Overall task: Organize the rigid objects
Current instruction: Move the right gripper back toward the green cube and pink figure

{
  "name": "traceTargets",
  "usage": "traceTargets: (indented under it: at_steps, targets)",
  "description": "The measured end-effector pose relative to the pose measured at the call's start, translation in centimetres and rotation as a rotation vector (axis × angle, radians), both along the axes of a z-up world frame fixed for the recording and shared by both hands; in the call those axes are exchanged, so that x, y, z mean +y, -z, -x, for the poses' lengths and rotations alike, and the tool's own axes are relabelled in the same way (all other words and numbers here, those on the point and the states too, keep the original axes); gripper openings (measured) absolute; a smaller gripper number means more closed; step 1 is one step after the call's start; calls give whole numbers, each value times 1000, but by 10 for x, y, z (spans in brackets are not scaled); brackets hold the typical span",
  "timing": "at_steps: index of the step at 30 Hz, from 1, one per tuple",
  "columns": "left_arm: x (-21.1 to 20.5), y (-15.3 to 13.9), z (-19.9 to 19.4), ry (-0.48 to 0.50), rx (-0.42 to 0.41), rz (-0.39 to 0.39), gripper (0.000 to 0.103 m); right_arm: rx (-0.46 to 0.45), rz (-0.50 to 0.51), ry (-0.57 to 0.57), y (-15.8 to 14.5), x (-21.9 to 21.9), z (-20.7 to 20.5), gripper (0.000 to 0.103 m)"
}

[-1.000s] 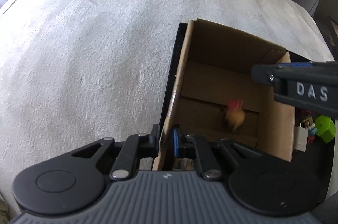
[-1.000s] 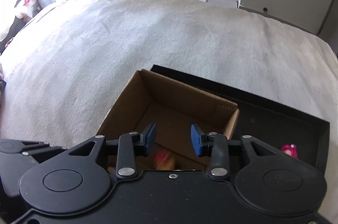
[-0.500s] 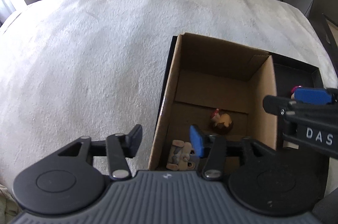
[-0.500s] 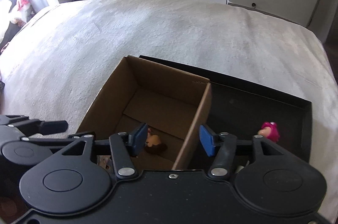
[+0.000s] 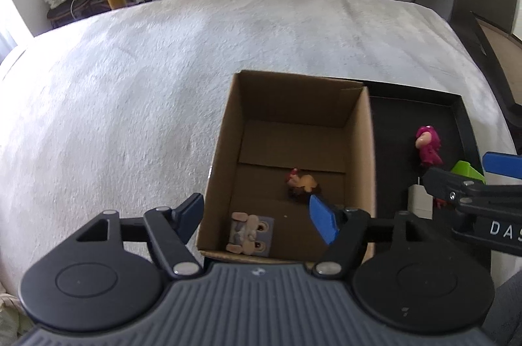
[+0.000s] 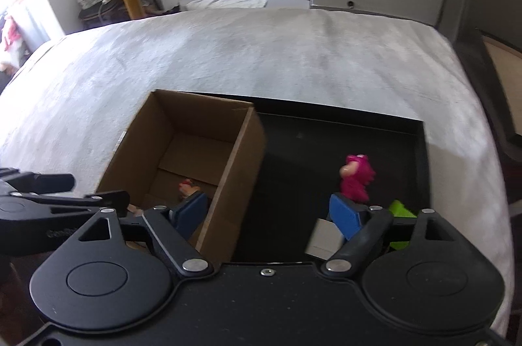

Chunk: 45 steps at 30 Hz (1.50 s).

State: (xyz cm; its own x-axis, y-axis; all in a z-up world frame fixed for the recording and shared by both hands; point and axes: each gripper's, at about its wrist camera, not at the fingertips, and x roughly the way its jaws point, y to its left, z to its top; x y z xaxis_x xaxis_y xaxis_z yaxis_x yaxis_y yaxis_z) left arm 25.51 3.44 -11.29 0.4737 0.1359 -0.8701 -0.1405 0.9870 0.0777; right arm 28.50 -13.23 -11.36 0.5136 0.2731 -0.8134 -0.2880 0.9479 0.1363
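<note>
Spreading empty, left fingers (image 5: 321, 223) straddle the box wall (image 5: 208, 182); right fingers (image 6: 344, 220), blurred, seemingly likewise.

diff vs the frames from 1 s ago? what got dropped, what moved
Both grippers let go: the left gripper and right gripper, nearly shut a second ago, now stand wide with jaws opening and nothing between them. The small red-topped figure, blurred mid-fall before, now lies on the floor of the cardboard box near a grey block toy. Both grippers pulled back. Box, black tray and pink figure unchanged.

White bed (image 5: 137, 104) bears black tray (image 6: 385, 130).
</note>
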Motion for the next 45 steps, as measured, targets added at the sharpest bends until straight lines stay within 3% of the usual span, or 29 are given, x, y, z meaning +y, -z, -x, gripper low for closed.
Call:
traceTargets:
  at_steps: [26,45]
  targets:
    - [-64,-17,11,46,-17,-88,76,8,-42,66,14,-87,26,82]
    - [-100,11,2,58,31,-118,75,72,-97,124,50,-128,12,82]
